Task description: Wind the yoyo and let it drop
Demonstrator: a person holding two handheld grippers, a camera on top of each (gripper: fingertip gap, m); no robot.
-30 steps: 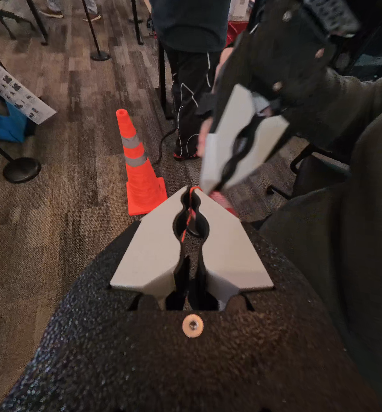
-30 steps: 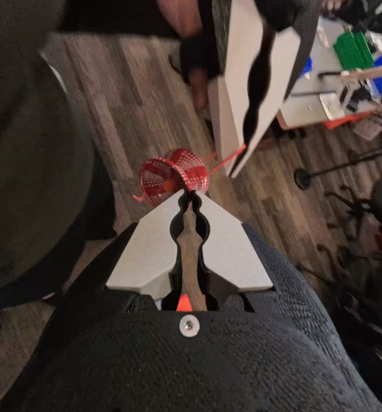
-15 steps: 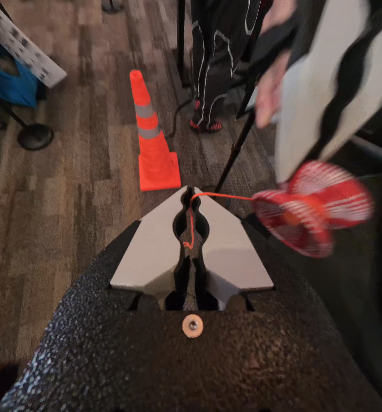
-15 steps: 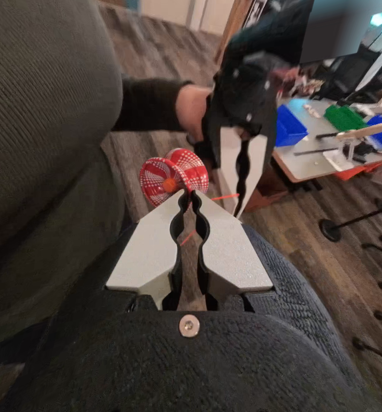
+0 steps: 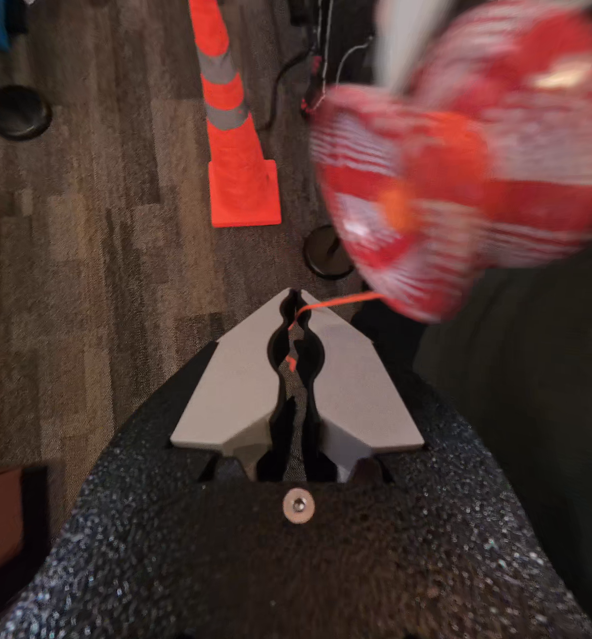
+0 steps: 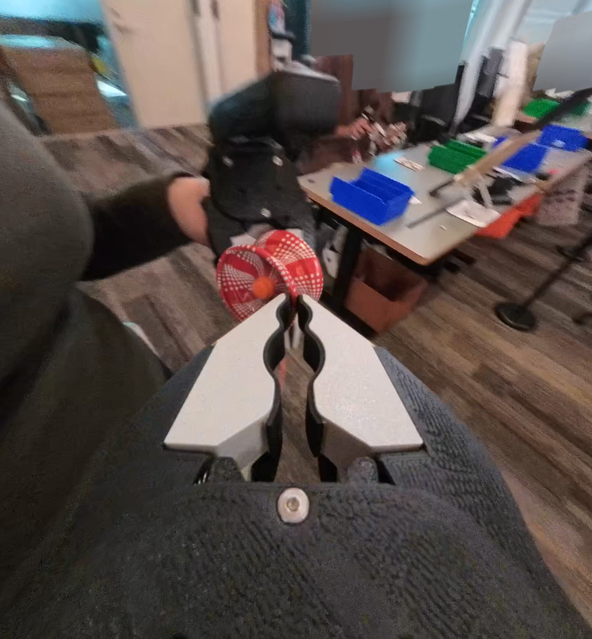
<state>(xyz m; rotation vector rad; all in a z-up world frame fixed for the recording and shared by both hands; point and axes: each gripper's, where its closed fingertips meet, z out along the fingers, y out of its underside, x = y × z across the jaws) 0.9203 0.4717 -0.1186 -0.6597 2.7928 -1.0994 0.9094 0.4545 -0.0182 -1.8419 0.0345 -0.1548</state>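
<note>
Now it all turns on the string (image 5: 336, 301): it runs short and nearly level from the left tool (image 5: 296, 294), off to that tool's right, straight into the yoyo (image 5: 460, 166), which hangs large and blurred up at the right of the left view. Left tool's fingers are together, pinching the string at the tips, with a loose red end dangling down in the gap behind them. Over on the right, the right tool (image 6: 292, 299) is clamped on the yoyo (image 6: 270, 273), tips seated in the groove between the two red dotted halves, axle lying crossways, left to right, orange hub facing the camera. So the yoyo sits right at the right tool's tips, in the air above the floor, just beside the left tool. My read: winding looks nearly done with so little string left out, and the drop comes when the right tool lets go.
</note>
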